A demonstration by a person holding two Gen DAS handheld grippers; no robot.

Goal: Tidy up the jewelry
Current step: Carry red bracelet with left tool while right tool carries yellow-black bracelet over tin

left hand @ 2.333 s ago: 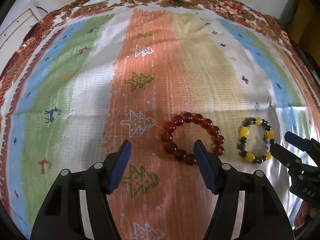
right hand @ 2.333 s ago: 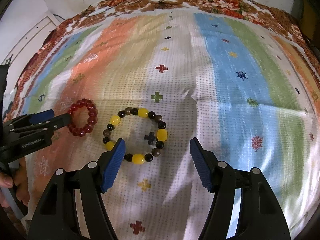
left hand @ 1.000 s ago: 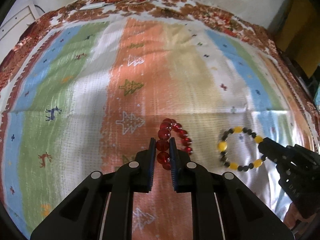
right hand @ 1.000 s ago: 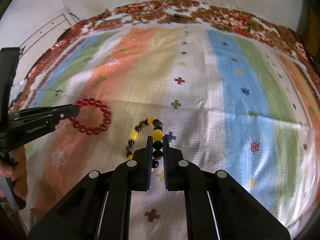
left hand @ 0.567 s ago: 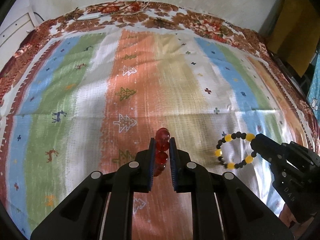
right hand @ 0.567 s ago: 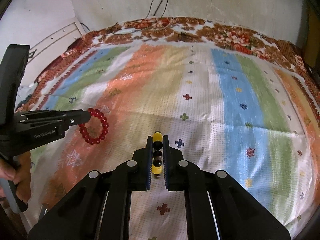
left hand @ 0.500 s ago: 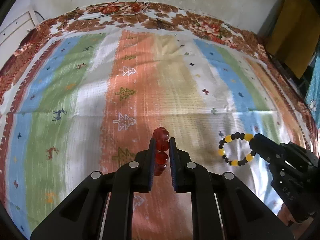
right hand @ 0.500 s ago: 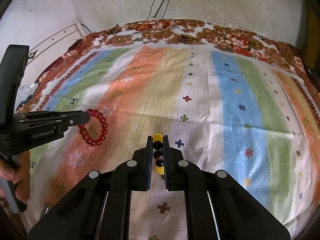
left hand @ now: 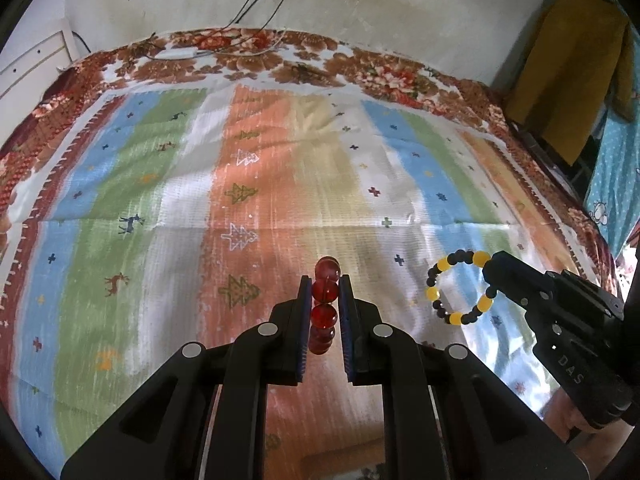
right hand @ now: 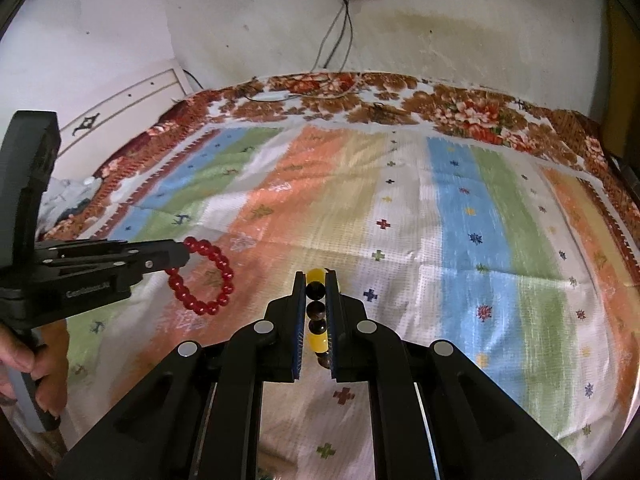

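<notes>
Beads are off the bed now: the left hand-held gripper [left hand: 325, 300] is clamped on the red bracelet [right hand: 206, 280], which a moment ago lay flat on the striped bedspread [left hand: 160, 200]. Further right, the right hand-held gripper [right hand: 316, 304] pinches the yellow-and-black bracelet [left hand: 460, 290], likewise lifted. Both look ready to carry to storage, though none shows.

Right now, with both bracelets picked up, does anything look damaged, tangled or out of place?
Nothing stands out. The left tool grips the red bracelet, the right tool the yellow-and-black bracelet; both loops hang whole and apart.
</notes>
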